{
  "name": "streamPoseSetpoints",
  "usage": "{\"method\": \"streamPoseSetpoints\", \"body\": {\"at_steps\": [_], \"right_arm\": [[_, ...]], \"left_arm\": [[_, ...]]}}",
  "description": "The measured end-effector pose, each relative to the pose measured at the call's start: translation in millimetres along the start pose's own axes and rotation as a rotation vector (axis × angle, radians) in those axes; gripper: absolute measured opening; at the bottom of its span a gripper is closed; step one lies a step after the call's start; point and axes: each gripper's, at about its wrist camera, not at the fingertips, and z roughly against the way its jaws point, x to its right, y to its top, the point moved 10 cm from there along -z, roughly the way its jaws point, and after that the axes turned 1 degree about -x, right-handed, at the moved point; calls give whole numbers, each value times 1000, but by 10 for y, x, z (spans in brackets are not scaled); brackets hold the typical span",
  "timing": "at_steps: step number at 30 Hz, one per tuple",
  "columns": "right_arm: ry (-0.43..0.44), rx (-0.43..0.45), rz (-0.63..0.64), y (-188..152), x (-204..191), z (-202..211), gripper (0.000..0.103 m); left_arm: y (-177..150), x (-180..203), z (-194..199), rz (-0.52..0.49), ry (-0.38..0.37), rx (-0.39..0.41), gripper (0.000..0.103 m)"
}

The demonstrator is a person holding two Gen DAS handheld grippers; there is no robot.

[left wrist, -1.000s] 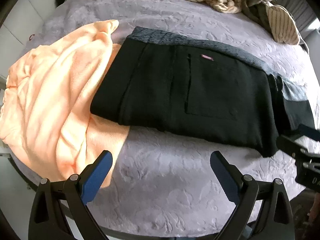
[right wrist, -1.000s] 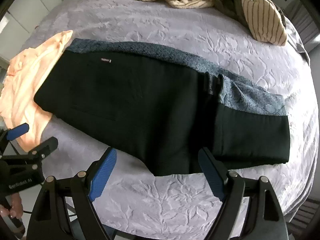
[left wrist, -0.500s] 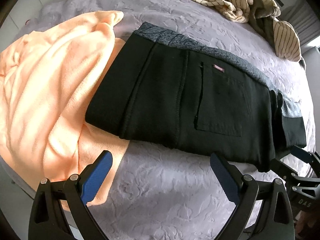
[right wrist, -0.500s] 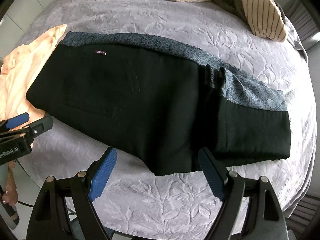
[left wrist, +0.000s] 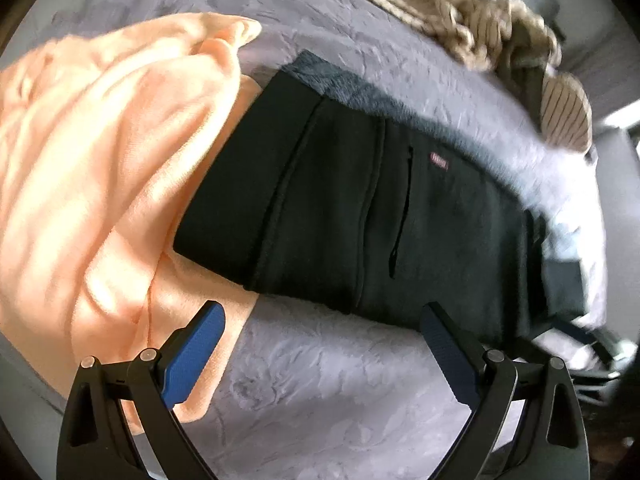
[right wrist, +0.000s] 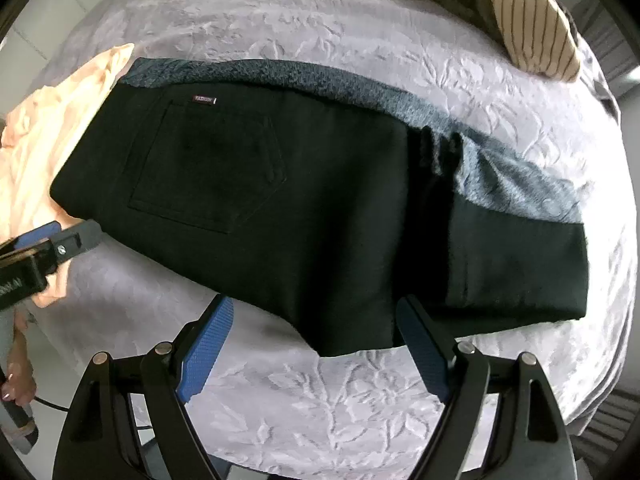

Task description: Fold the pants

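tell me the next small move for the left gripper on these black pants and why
Probably lower the left gripper onto the near edge of the black pants: its jaws are open and empty, just short of that edge, and the pants lie in a long fold, so a grasp there likely comes first.

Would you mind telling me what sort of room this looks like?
Most likely a bedroom. The black pants lie on a bed with an embossed grey bedspread, with a peach garment beside them and striped clothes heaped at the far side.
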Motion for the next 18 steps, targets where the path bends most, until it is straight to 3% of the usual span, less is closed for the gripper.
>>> {"method": "streamPoseSetpoints", "body": {"at_steps": [4,10,18], "right_arm": [[61,-10,-33,-47,-5,-30,86],[98,-48,-56,-161,-18,-145,86],[113,-67,-52,-204,15,-237,86]], "left_arm": [[47,-120,78,77,-144,15,98],[-58,62,-143,95,-311,-63,98],[111,227,-387,168,-343,-32,98]]}}
